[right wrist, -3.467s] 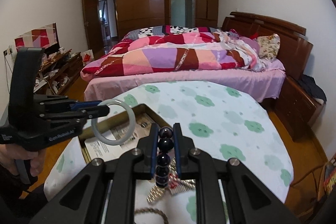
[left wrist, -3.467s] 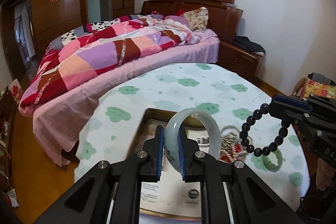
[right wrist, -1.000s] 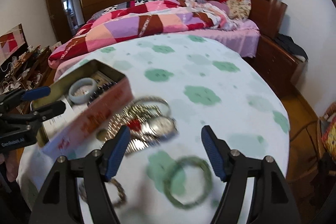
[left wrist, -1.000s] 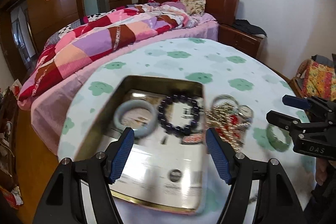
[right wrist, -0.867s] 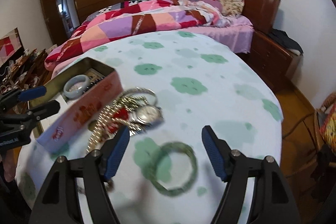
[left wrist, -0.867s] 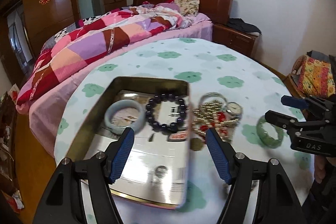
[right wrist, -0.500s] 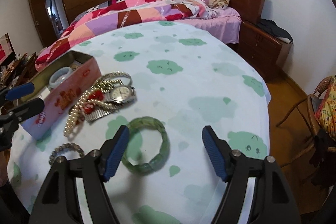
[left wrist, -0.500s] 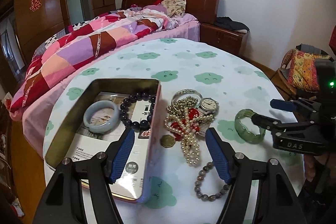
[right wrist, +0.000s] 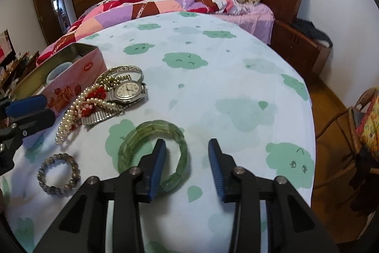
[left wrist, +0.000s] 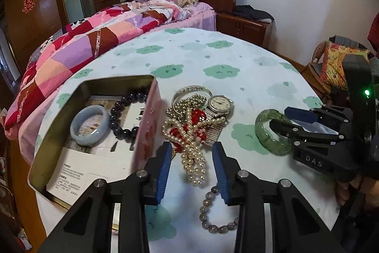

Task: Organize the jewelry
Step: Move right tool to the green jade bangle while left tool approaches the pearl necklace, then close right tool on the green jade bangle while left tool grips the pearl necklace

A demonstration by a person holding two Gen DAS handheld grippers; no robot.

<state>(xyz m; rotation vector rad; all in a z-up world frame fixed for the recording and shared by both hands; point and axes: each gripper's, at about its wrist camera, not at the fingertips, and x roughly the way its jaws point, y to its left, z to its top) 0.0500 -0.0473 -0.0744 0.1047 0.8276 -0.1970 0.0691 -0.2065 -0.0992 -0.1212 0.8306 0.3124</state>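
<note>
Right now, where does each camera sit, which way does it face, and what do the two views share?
Left wrist: rides the left gripper, looking down over the pearl necklace and tin; jaws closing, pearls between them, unpinched.
Right wrist: rides the right gripper, looking down at the green bangle; jaws closing astride its rim, not gripping.
Shared: watch, grey bead bracelet, tin, bangle, each other's gripper, bed.
</note>
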